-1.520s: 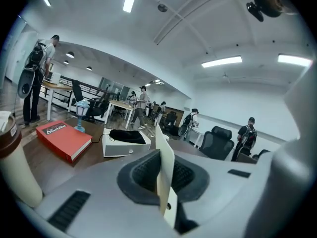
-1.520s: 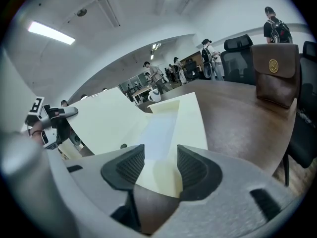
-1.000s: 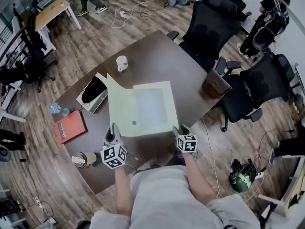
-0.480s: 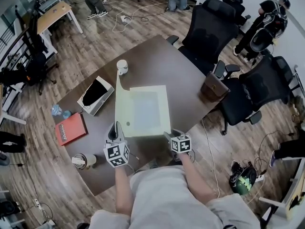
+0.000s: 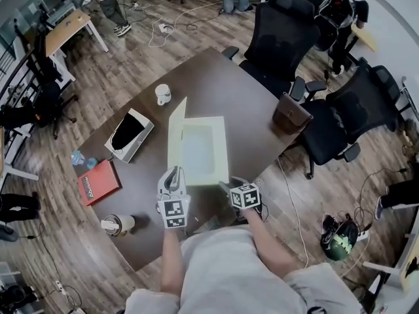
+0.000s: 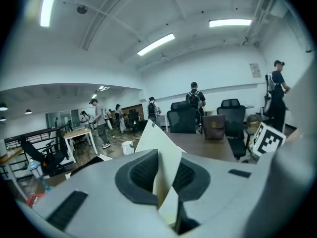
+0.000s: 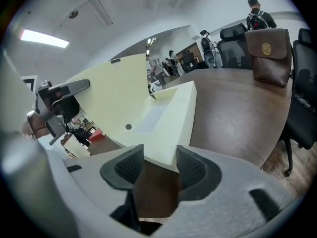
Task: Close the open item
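A pale yellow flat box (image 5: pixel 198 150) lies on the dark table (image 5: pixel 236 90). Its hinged lid (image 5: pixel 175 131) stands nearly upright along the box's left side. My left gripper (image 5: pixel 173 175) is shut on the lid's near edge; in the left gripper view the lid (image 6: pixel 159 150) is pinched between the pads while the jaws (image 6: pixel 166 175) begin opening. My right gripper (image 5: pixel 226 187) hovers at the box's near right corner, its jaws opening with only table between them. In the right gripper view the box (image 7: pixel 171 115) lies just ahead of the right gripper (image 7: pixel 158 165), the lid (image 7: pixel 111 95) rising at left.
A white mug (image 5: pixel 163 95), a black-lined white tray (image 5: pixel 129 133), a red book (image 5: pixel 98 182) and a tipped paper cup (image 5: pixel 118 224) sit left of the box. A brown bag (image 5: pixel 292 114) is on the right edge. Black office chairs (image 5: pixel 281 31) ring the far side.
The lid has swung from lying spread to the left up to nearly vertical. My left gripper moved right with it. The right gripper stayed by the near right corner.
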The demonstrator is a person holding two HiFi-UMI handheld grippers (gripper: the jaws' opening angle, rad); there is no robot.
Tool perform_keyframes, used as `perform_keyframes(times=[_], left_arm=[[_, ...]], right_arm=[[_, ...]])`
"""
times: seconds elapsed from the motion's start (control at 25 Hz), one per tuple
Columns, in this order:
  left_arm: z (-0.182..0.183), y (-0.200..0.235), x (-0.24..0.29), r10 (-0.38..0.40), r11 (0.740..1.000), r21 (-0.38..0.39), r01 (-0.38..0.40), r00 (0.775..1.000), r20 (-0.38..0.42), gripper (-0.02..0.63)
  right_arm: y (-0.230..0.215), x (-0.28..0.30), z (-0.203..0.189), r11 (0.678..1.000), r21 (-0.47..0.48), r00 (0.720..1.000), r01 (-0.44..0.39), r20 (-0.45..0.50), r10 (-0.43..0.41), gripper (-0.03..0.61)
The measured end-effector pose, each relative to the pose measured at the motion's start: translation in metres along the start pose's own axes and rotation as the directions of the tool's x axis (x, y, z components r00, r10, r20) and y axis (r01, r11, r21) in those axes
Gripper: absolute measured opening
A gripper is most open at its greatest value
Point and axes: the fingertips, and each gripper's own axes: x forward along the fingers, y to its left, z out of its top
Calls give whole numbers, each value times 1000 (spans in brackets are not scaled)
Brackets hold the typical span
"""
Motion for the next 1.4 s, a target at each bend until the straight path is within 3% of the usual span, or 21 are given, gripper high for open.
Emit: perform_keyframes(times=[0.28, 0.48, 0.76, 1.4], left_arm=[[-9, -36, 8, -87, 993, 72, 90, 995, -45, 26], [-22, -64, 14, -155, 972, 161, 170, 983, -102, 28], [-37, -68, 19, -168, 957, 216, 194, 977, -135, 32], [-79, -118, 38, -213, 836, 435, 333, 929, -302, 35]], right_arm=[[4, 0, -1, 1000, 5, 1000, -12, 2, 12, 212], [3, 1, -1, 999, 30, 1000, -19, -2, 19, 213], [24, 7, -7, 997, -36, 997, -67, -48, 65, 224], [32, 5, -15, 994, -25, 992, -110, -58, 108, 207]])
